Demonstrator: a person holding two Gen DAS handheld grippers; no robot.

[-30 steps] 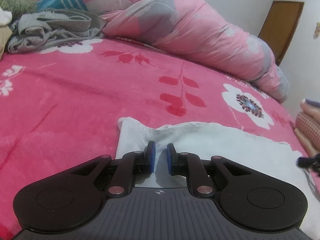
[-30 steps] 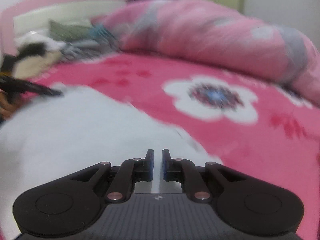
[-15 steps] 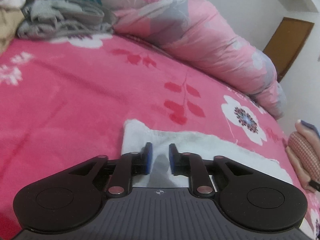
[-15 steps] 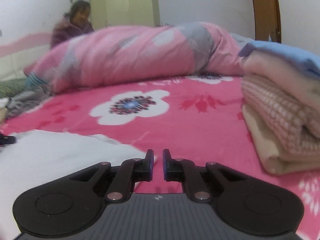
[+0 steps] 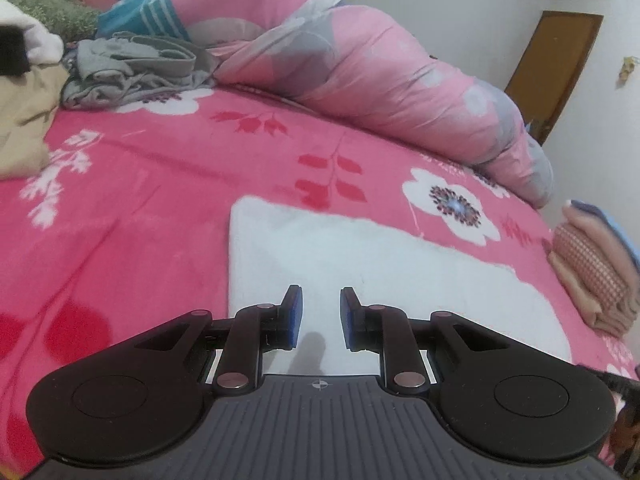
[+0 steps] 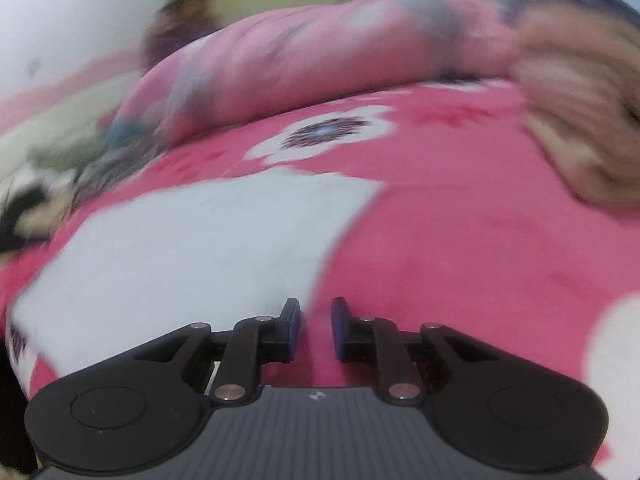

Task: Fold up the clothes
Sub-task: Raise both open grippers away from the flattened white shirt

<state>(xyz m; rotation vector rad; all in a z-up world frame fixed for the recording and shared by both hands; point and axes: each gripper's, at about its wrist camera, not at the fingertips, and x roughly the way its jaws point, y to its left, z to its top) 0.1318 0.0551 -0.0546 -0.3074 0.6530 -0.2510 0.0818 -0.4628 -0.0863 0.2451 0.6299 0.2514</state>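
With the white cloth [image 5: 360, 264] lying flat mid-bed, both the left tongs [image 5: 320, 314] and the right tongs [image 6: 316, 328] stand apart and empty, the right jaws opening, so a fold seems just laid and the next move calls for regripping an edge.

Cloth [image 5: 360, 264]: laid flat on the blanket [image 5: 160, 200]
Quilt [image 5: 380, 80]: heaped behind
Folded stack [image 5: 592, 272]: placed right of the cloth
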